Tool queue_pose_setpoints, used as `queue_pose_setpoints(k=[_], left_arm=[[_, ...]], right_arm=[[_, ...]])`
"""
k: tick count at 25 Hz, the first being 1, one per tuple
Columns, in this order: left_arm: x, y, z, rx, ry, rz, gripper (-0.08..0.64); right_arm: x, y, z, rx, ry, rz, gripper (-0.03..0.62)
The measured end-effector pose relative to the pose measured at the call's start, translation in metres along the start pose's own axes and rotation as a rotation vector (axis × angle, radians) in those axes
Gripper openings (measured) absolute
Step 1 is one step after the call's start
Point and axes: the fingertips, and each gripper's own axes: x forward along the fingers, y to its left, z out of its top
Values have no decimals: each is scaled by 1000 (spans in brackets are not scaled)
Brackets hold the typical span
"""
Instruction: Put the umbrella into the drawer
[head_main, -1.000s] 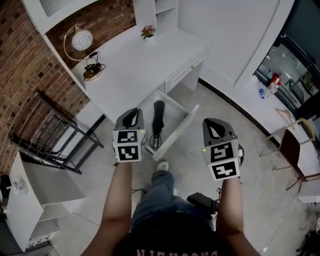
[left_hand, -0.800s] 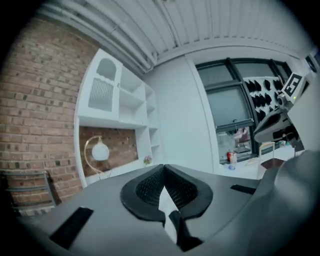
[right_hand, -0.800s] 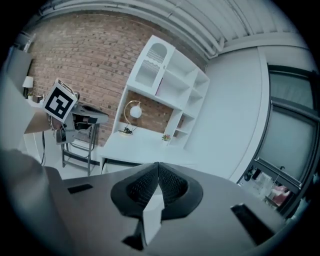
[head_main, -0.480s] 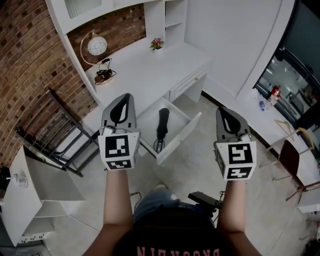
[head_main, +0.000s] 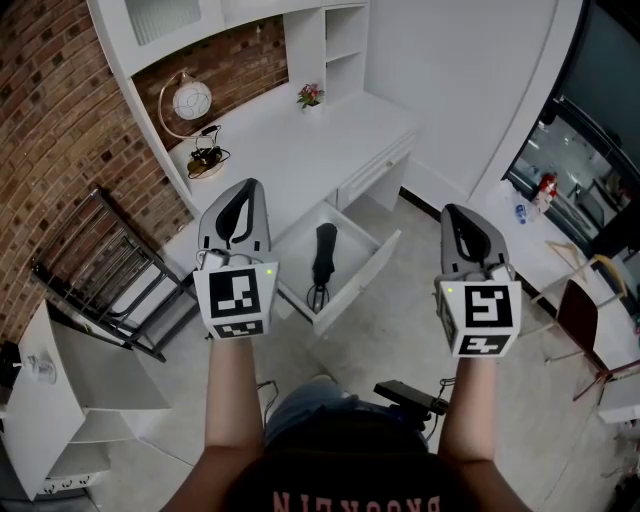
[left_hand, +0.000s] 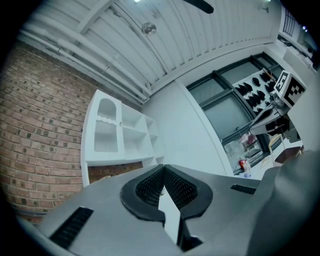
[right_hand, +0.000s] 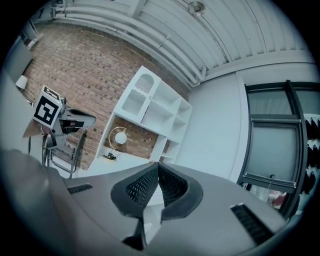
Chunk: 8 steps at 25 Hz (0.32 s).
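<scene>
Raised: left hand-held gripper (head_main: 247, 189), right hand-held gripper (head_main: 459, 213), both pressed together | umbrella (head_main: 323, 262) in drawer (head_main: 360, 282) | shirt print (head_main: 355, 503) cropped

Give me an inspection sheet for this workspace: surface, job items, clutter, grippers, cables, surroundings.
Surface: white desk, one drawer pulled out.
Job's things: black umbrella lies inside the open drawer.
Clutter: globe lamp and small flower pot at the desk's back.
Grippers: left gripper and right gripper, jaws shut, nothing between them.
Cables: dark cord bunched by the lamp.
Surroundings: brick wall, black metal rack, white shelves.
</scene>
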Motion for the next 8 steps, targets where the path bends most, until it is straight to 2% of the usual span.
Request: queue_pose_setpoints(k=[8], left_arm=[[4,1,15,77,-39,32,3]], right_arm=[[1,-6,10,-24,-41,-20,0]])
